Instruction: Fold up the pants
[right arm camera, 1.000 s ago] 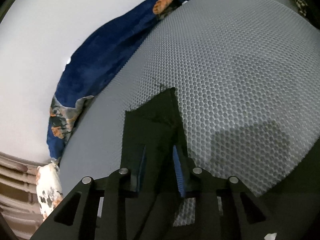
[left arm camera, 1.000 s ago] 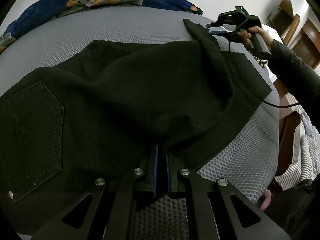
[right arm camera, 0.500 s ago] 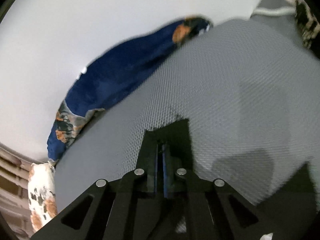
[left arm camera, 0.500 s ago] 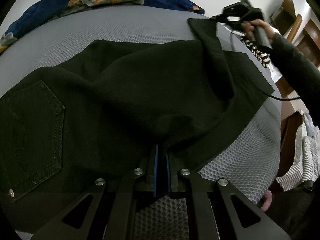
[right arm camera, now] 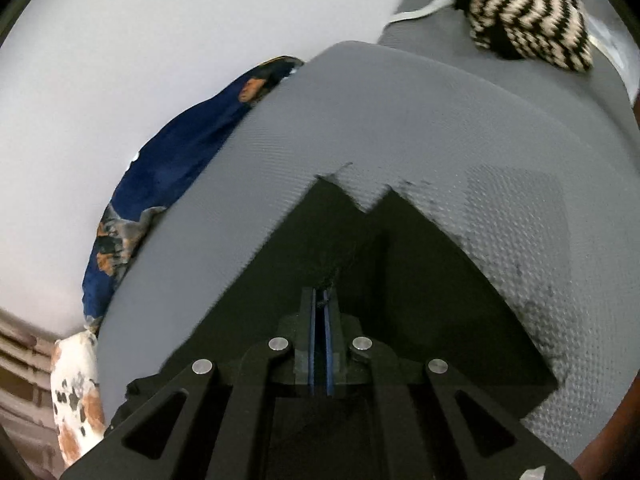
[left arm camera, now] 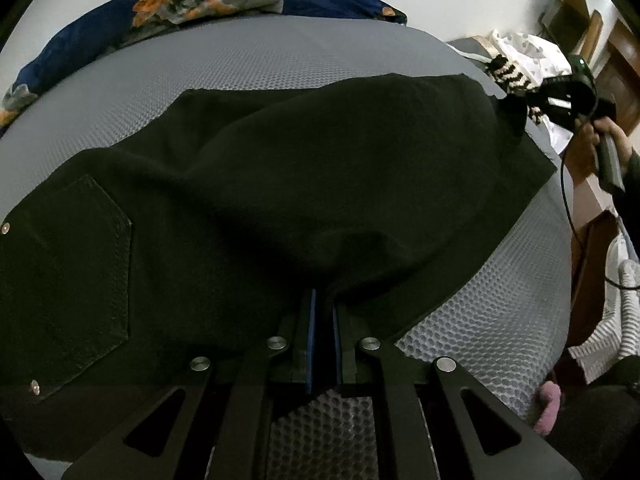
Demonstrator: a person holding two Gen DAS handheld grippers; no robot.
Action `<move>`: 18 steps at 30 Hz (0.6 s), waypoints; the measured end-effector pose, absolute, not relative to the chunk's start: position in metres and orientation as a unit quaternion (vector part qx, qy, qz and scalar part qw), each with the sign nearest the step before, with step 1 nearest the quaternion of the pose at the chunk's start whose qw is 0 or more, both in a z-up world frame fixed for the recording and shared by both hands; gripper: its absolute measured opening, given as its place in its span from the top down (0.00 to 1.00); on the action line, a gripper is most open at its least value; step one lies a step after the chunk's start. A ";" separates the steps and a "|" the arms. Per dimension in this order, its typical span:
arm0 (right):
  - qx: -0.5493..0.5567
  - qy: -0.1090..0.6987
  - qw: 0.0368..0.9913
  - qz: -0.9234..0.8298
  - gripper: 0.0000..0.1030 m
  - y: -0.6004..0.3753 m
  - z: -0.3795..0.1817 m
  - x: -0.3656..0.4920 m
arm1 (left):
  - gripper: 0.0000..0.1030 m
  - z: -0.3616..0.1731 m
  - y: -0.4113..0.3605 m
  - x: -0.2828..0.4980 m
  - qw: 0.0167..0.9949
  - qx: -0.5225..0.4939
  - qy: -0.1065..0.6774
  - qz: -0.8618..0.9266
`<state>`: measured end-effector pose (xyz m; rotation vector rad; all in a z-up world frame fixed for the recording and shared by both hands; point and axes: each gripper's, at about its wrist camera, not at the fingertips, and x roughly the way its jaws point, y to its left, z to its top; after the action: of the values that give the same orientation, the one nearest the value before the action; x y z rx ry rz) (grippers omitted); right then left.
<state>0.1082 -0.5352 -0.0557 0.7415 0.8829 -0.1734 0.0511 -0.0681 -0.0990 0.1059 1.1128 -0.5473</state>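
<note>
Pants [left arm camera: 304, 184], black, lie spread across the grey honeycomb mattress [left arm camera: 280, 60]. From the left wrist, 1 back pocket [left arm camera: 68, 280] shows at left, the left gripper [left arm camera: 323, 300] pinches the near fabric edge, and the right gripper [left arm camera: 516, 114] clamps the far leg end. From the right wrist, its tongs [right arm camera: 321, 300] close on cloth; a striped knit [right arm camera: 528, 40] lies beyond.

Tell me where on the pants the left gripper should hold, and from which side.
Grip the near edge of the pants, right of the back pocket, coming in low from the mattress edge. The cloth bunches into a raised ridge there, thin enough for the pads. The left gripper already pinches this spot; the right gripper holds the hem.
</note>
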 end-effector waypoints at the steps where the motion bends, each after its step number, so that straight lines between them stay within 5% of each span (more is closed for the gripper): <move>1: 0.353 0.414 0.834 -0.093 0.97 -0.539 -0.059 0.102 | 0.93 -0.099 -0.069 0.050 0.813 0.052 0.521 -0.255; 9: 0.383 0.403 0.823 -0.116 0.96 -0.566 -0.068 0.067 | 0.93 -0.099 -0.073 0.050 0.815 0.060 0.518 -0.255; 14: 0.448 0.405 0.789 -0.108 0.78 -0.575 -0.093 0.056 | 0.93 -0.099 -0.073 0.050 0.816 0.062 0.516 -0.253; 18: 0.445 0.409 0.788 -0.113 0.75 -0.574 -0.098 0.046 | 0.93 -0.100 -0.073 0.049 0.816 0.062 0.516 -0.253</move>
<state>0.0463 -0.5738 -0.0981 0.9592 0.8811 -0.2434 0.0491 -0.0725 -0.0995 0.1319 1.0992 -0.5399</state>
